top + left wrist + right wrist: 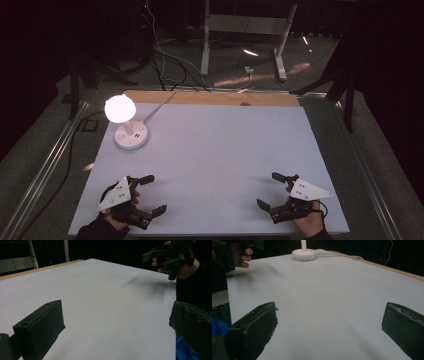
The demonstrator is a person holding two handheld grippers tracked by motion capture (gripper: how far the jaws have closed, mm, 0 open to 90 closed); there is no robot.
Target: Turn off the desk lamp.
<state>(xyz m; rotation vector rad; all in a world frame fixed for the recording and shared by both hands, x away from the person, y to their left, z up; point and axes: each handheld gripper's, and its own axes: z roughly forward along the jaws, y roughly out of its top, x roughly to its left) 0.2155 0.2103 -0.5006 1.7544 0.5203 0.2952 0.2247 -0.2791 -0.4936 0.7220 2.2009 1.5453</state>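
We've got both hand-held grippers, left (146, 194) and right (269, 191), parked wide open and empty at the near edge of the white bench (220, 150), probably staging; the glowing white round-based lamp (131, 135) sits far left.

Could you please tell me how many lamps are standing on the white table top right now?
1. The lit lamp stands on its round white base at the far left of the table top, ahead of the left hand-held gripper; its base also appears in the right gripper view.

Left gripper (151, 194): black jaws, grey three-cornered plate with dark dots.
Right gripper (270, 190): matched it.
Sleeves: black.
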